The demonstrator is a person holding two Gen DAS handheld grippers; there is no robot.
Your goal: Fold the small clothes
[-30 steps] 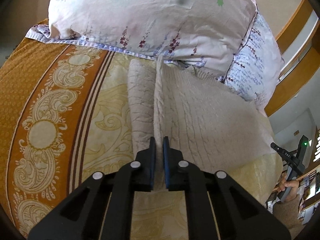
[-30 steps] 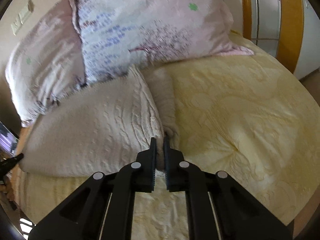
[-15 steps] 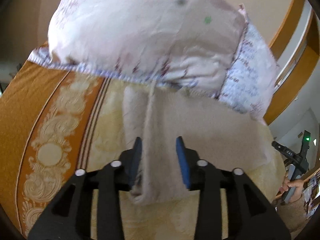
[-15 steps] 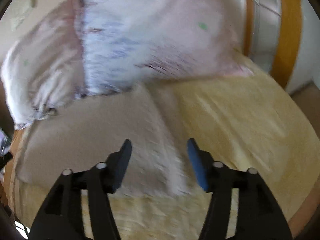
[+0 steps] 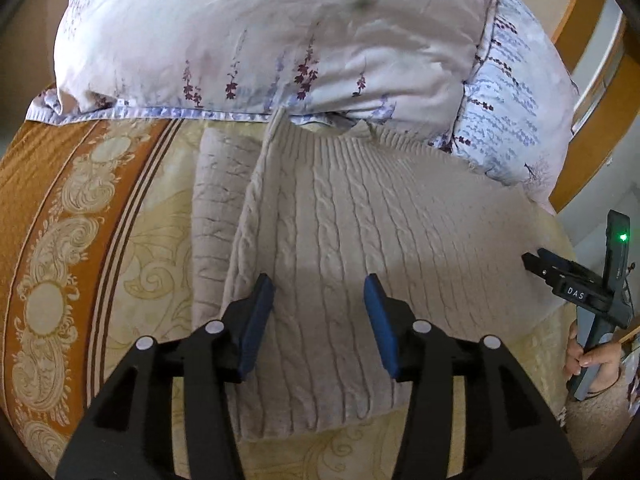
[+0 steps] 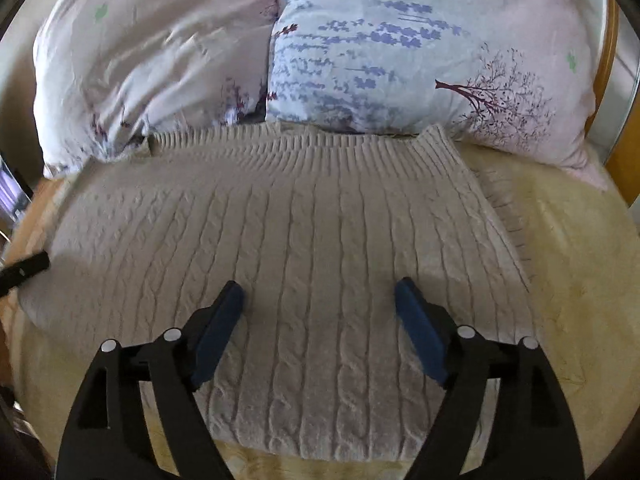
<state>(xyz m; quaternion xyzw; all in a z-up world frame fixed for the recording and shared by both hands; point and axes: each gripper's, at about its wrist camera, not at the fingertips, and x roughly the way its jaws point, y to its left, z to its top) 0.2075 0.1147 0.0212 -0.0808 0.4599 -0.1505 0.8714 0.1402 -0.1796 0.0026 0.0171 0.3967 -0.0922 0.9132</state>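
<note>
One bed [image 5: 60,208], spread with a yellow cover that carries an orange patterned border along its left side, a border only the left wrist view shows. Two pillows lean at the head: the pale pink pillow [image 5: 280,32] with purple sprigs and the blue-printed pillow [image 6: 400,48] with a bare tree on it; the tree print shows clearly only in the right wrist view. One beige cable-knit sweater [image 6: 312,216] lies flat on the cover, its ribbed edge touching the foot of both pillows, with a folded-in part showing beyond each side edge, the left one plain in the left wrist view at [image 5: 216,208].

Two grippers hang above the knit. The left gripper [image 5: 320,300] has its blue pads apart and its jaws are opening, with only the sweater's surface seen in the gap, nothing pinched. The right gripper [image 6: 320,304] stands wider still, its jaws also opening over the knit, gripping nothing.

The left wrist view alone shows the right gripper from outside [image 5: 568,280], at the sweater's right edge, with a green light on its body and a hand [image 5: 592,360] round its handle
</note>
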